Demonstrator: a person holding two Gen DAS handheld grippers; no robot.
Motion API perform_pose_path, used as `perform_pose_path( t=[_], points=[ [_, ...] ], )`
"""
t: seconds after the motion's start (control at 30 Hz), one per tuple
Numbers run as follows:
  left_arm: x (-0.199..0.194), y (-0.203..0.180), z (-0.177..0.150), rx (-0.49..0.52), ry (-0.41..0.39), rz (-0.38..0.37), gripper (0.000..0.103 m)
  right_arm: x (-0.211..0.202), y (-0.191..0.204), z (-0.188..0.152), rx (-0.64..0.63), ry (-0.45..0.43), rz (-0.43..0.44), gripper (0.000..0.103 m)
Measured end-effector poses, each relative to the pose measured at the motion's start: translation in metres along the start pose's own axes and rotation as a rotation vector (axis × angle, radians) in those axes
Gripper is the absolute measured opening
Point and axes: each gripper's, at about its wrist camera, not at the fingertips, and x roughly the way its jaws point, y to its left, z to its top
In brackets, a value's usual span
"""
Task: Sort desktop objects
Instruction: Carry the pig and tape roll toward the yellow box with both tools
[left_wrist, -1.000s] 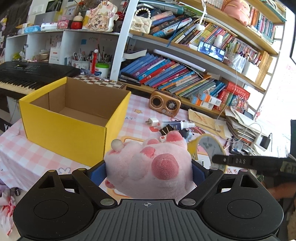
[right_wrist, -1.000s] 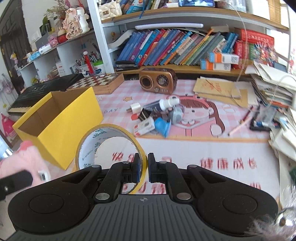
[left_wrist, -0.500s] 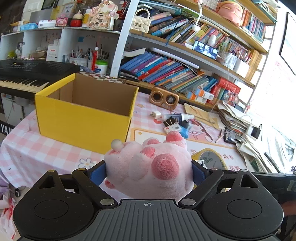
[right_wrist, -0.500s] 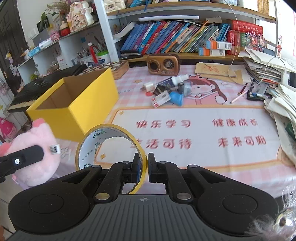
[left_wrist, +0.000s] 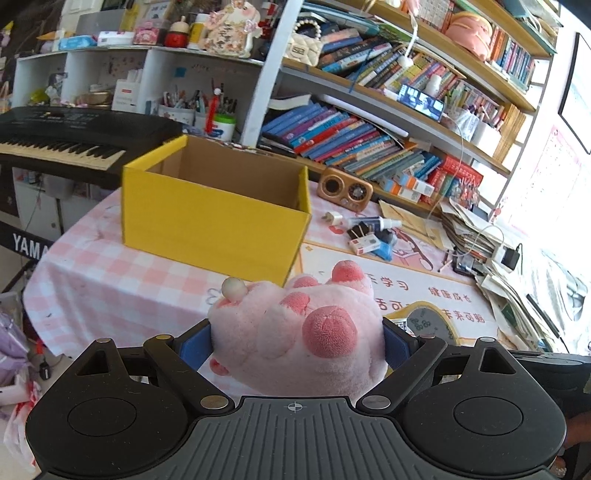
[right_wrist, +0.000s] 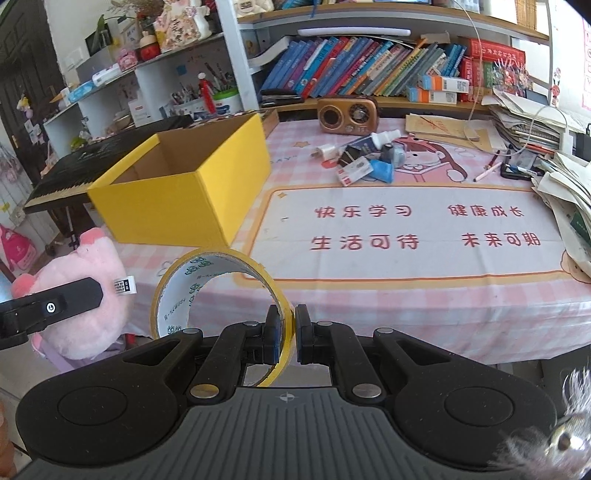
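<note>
Left gripper (left_wrist: 297, 341): jaws spread wide and clamped on the sides of a pink plush paw (left_wrist: 299, 332), blue pads pressing into the fur on either flank
Plush paw: toe pads face up and forward, a small white ball at its upper left edge; in the right wrist view it shows at the far left (right_wrist: 86, 291), off the table's near edge, with a white tag on it
Right gripper (right_wrist: 287, 334): jaws pressed nearly together, pinching the wall of a yellow tape roll (right_wrist: 218, 295) between the pads
Tape roll: standing on edge, its ring open to the camera, white printed inner face showing; held in the air over the near edge of the table
Yellow box (right_wrist: 184, 184): open-topped cardboard, nothing seen inside, sitting on the left part of the pink checked tablecloth (right_wrist: 406, 317); beyond both held things
Desk mat (right_wrist: 406, 229): white panel with red characters, bare, just right of the box
Small clutter (right_wrist: 365, 162): a plug, a white-capped bottle, clips and a red-and-white pack heaped together at the far side of the mat
Radio (right_wrist: 347, 114): brown, upright, behind the heap against the bookshelf
Keyboard (left_wrist: 66, 136): black, left of the table behind the box
Paper stacks (right_wrist: 554, 177): piled along the table's right edge
</note>
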Motion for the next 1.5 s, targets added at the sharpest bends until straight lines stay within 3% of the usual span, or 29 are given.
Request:
perform_pose_path(
  t=[1.0, 1.5],
  points=[
    [-0.041, 0.063, -0.007, -0.112, -0.067, 0.113, 0.092, 0.024, 0.078, 0.0, -0.147, 0.069, 0.13, 0.007],
    [-0.045, 0.069, -0.002, -0.106, -0.071, 0.136, 0.092, 0.03, 0.09, 0.001, -0.157, 0.073, 0.162, 0.007]
  ],
)
